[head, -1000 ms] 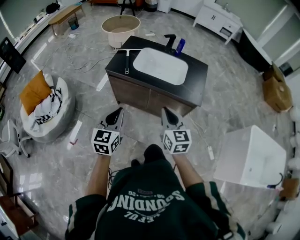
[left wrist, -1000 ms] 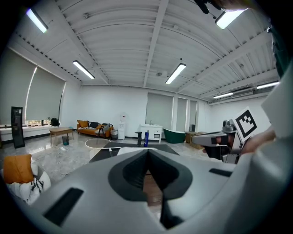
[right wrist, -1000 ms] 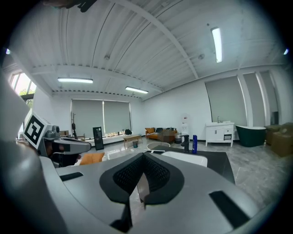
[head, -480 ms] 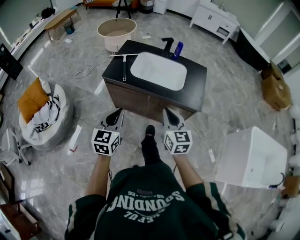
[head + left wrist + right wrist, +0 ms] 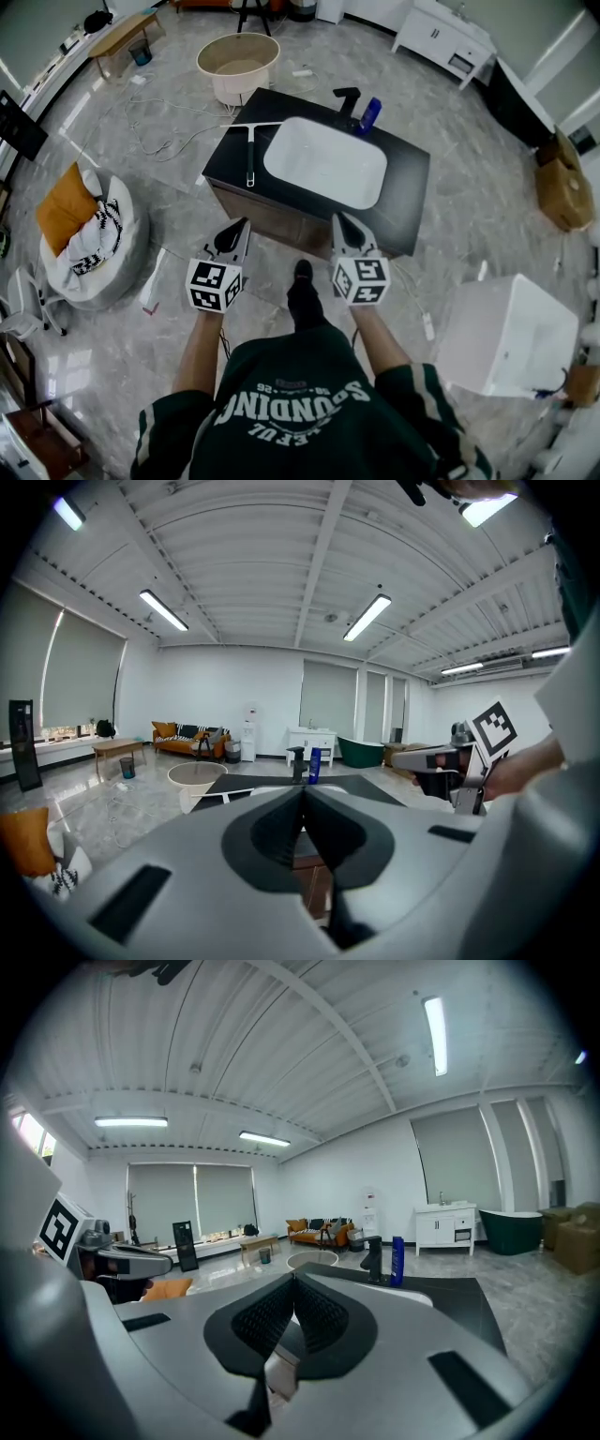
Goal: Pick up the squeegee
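Note:
The squeegee (image 5: 250, 150), a white blade with a black handle, lies on the left end of the black vanity top (image 5: 412, 178), beside the white sink basin (image 5: 325, 161). In the left gripper view the squeegee (image 5: 223, 796) shows as a pale strip ahead on the left. My left gripper (image 5: 236, 230) is shut and empty, held in the air just short of the vanity's front, below the squeegee. My right gripper (image 5: 342, 223) is also shut and empty, level with it before the basin. Each gripper view shows its own closed jaws, the left gripper (image 5: 303, 789) and the right gripper (image 5: 293, 1281).
A black faucet (image 5: 347, 97) and a blue bottle (image 5: 368, 112) stand behind the basin. A round beige tub (image 5: 238, 64) sits on the floor beyond the vanity, a beanbag with an orange cushion (image 5: 89, 220) at the left, a white box (image 5: 502, 333) at the right. Cables trail over the floor.
Both grippers and the person have moved forward toward the vanity, which now lies nearer below. Both pairs of jaws stay shut.

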A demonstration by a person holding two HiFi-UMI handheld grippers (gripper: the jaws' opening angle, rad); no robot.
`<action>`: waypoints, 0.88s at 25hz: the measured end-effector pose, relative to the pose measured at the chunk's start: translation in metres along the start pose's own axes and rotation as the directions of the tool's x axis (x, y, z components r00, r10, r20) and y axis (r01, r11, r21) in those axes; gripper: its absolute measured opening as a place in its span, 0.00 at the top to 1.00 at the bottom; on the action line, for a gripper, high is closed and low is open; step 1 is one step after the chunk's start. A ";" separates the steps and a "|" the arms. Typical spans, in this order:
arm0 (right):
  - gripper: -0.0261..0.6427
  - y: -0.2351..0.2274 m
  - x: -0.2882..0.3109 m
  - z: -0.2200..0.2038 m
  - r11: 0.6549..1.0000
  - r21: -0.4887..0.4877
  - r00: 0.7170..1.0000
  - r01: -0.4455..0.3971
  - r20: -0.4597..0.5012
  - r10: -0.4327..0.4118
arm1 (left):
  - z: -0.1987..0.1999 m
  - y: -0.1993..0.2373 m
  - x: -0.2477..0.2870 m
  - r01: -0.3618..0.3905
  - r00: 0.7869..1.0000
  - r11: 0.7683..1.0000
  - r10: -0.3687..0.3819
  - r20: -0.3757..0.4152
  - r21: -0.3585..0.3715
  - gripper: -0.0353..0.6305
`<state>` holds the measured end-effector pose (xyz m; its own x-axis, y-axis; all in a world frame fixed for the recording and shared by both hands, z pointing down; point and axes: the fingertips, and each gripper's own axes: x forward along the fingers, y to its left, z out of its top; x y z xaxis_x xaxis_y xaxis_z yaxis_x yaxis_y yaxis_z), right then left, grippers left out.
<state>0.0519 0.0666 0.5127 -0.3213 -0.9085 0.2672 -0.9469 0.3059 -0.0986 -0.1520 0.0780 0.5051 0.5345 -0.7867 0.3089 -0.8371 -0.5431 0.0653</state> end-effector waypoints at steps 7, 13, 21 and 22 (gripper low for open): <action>0.96 -0.038 0.087 0.025 0.998 -0.030 0.998 -0.058 -0.031 0.057 | 0.021 0.038 0.085 -0.039 0.999 0.999 0.037 -0.030 -0.039 0.94; 0.96 -0.074 0.159 0.052 0.995 -0.031 0.994 -0.100 -0.040 0.099 | 0.051 0.065 0.153 -0.075 0.996 0.996 0.073 -0.051 -0.051 0.94; 0.96 -0.118 0.208 0.064 0.994 0.015 0.993 -0.107 -0.047 0.108 | 0.076 0.074 0.211 -0.082 0.994 0.996 0.079 -0.080 -0.027 0.94; 0.96 -0.123 0.210 0.065 0.995 0.020 0.994 -0.102 -0.045 0.103 | 0.077 0.074 0.217 -0.078 0.994 0.997 0.075 -0.083 -0.024 0.94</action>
<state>0.1011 -0.1804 0.5187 -0.4174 -0.8582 0.2988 -0.9087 0.3916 -0.1446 -0.0889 -0.1560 0.5035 0.4584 -0.7982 0.3908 -0.8785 -0.4734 0.0634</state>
